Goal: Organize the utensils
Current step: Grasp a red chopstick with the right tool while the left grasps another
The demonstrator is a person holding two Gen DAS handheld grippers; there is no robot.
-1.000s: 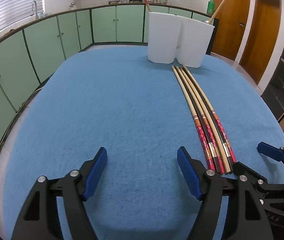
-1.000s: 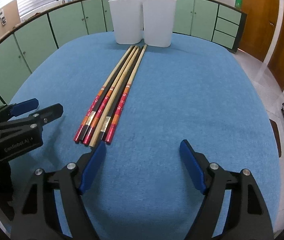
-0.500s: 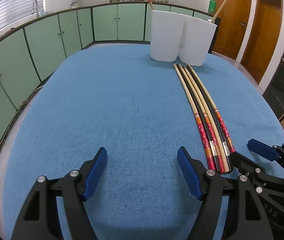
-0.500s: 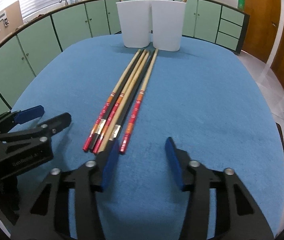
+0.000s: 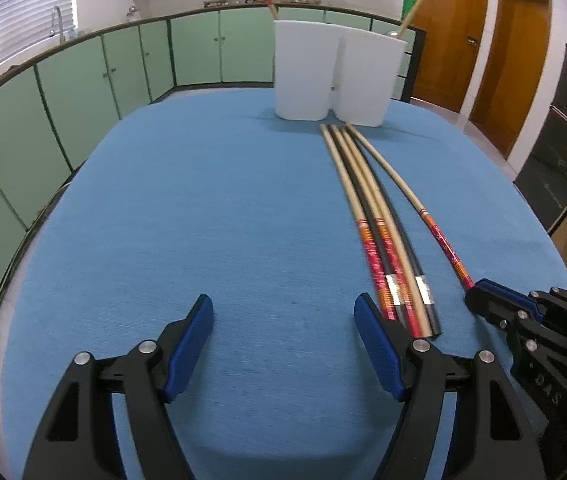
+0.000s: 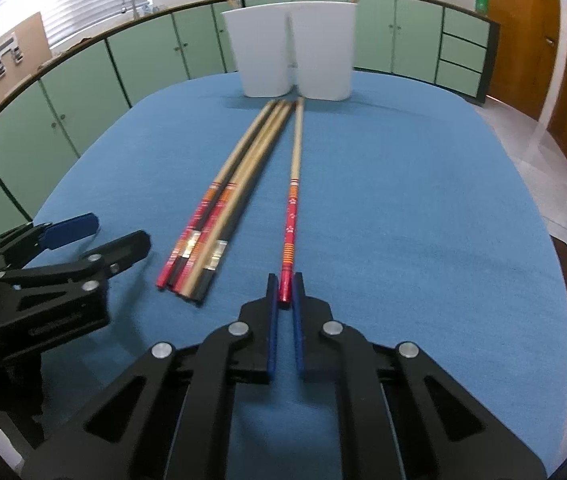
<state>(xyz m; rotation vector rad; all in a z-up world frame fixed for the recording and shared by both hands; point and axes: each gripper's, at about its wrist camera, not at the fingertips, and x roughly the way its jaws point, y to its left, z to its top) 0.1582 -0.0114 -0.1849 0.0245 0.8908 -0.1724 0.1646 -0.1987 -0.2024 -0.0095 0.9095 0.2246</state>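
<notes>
While the blue cloth (image 6: 403, 200) lies flat and finely woven across the rounded table, I've got my right gripper (image 6: 284, 292) clamped on the red end of one chopstick (image 6: 294, 184), its blue pads pinching the lacquered tip between them. That stick is slim and round, pale bamboo along most of its length, then orange bands and a glossy red patterned handle. It points straight away from me toward the two white containers (image 6: 291, 52), smooth matte plastic with rounded corners, standing touching side by side at the far edge. Each one has a stick leaning out of its top. To the left, the rest of the bundle (image 6: 219, 216) lies tight together on the cloth: pale sticks, red handles and dark ones with silvery bands near the end. My left gripper (image 5: 283, 332) hovers with its jaws wide over bare cloth, nothing between the ribbed blue pads, the bundle just beside its right finger. Now the change: a second ago my right jaws stood wide with the bundle off to their left, and all the sticks lay packed together. The jaws have just been closing, and the rightmost stick now sits apart from the others, its near end swung clear with a strip of blue showing between, while the far tips remain close together near the containers.
</notes>
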